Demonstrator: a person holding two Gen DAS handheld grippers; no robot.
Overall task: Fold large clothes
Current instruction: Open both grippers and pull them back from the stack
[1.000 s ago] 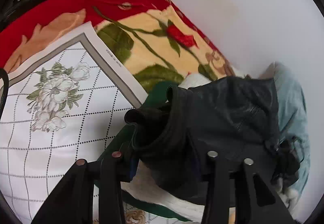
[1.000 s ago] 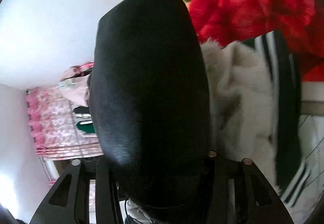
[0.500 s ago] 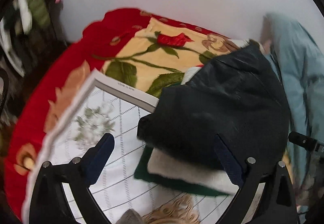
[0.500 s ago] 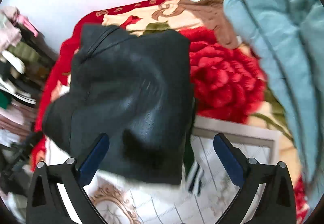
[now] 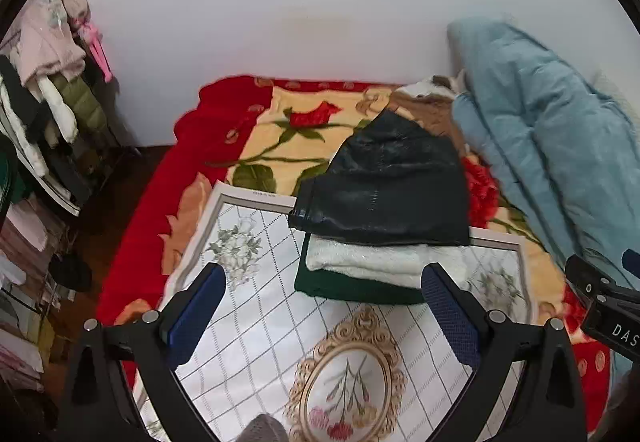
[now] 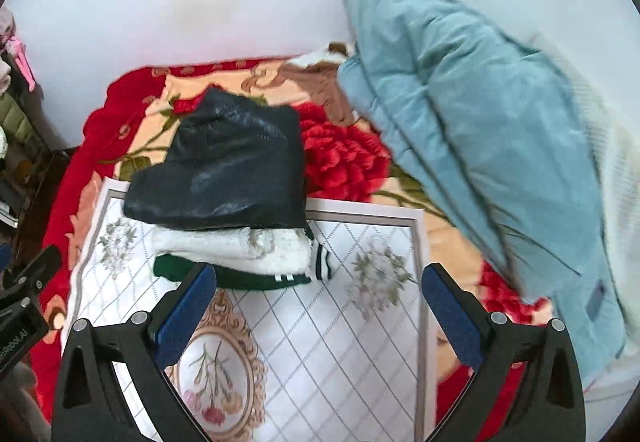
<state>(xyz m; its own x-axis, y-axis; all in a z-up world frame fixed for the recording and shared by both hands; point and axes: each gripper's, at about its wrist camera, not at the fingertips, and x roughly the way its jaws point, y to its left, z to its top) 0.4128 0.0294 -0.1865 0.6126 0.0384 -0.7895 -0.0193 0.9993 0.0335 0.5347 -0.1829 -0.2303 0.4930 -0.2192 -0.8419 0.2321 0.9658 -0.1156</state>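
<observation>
The left gripper (image 5: 320, 306) and the right gripper (image 6: 316, 304) both have their fingers spread wide and hold nothing. The folded black jacket (image 5: 386, 188) lies on top of a white garment (image 5: 376, 262) and a green garment (image 5: 344, 288), stacked on the white cloth (image 5: 280, 326) over the red blanket (image 5: 160, 178). A blue coat (image 6: 472, 130) lies to the right.

Both grippers hang side by side with nothing in them. The left gripper (image 5: 320, 312) has its jaws spread wide, blue pads (image 5: 192, 316) facing inward. The right gripper (image 6: 318, 314) is parted just as wide, and its body (image 5: 608, 306) shows at the left view's right edge
</observation>
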